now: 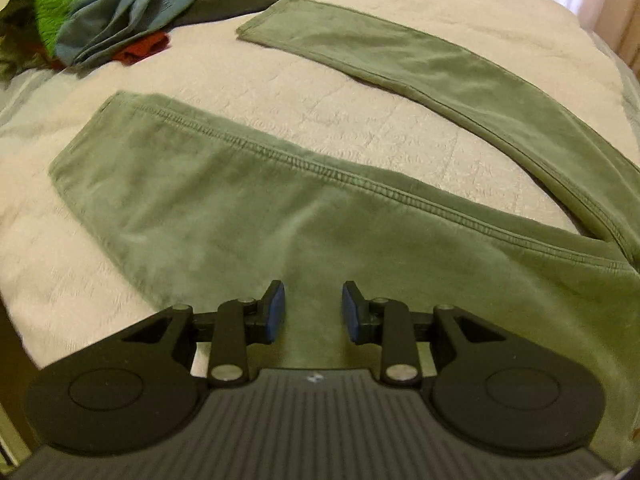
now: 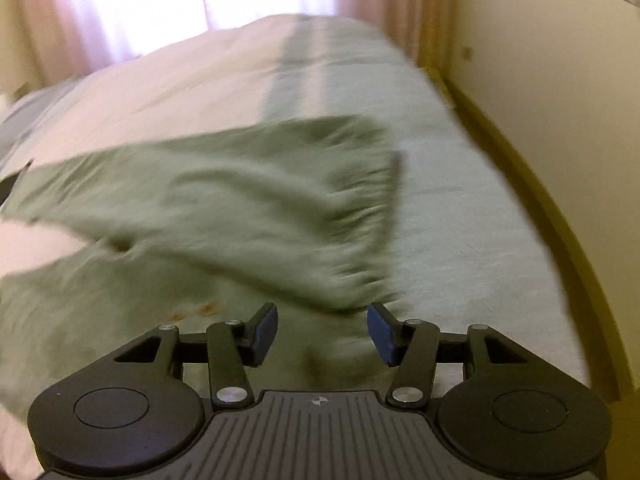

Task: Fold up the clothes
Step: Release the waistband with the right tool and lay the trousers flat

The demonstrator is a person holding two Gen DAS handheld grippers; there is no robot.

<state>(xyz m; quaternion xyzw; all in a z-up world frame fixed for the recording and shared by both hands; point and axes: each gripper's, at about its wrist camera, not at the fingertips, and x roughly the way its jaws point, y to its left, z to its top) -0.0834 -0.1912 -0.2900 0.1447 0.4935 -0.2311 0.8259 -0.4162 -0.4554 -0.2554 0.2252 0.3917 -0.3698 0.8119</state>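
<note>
Olive-green trousers lie spread on a cream quilted bedspread, their two legs splayed apart: one runs across the middle of the left wrist view, the other arcs from the upper centre down the right edge. The left gripper hangs over the nearer leg at the bottom of the frame, its blue-padded jaws parted with nothing pinched between them. A heap of other clothes, green, blue, red and dark, sits in the upper left corner.

In the blurred right wrist view, the trousers fill the centre and left, their gathered waistband toward the right. The right gripper hovers at the lower centre, jaws apart and grasping nothing. Pink curtains glow along the top; a cream wall fills the right.
</note>
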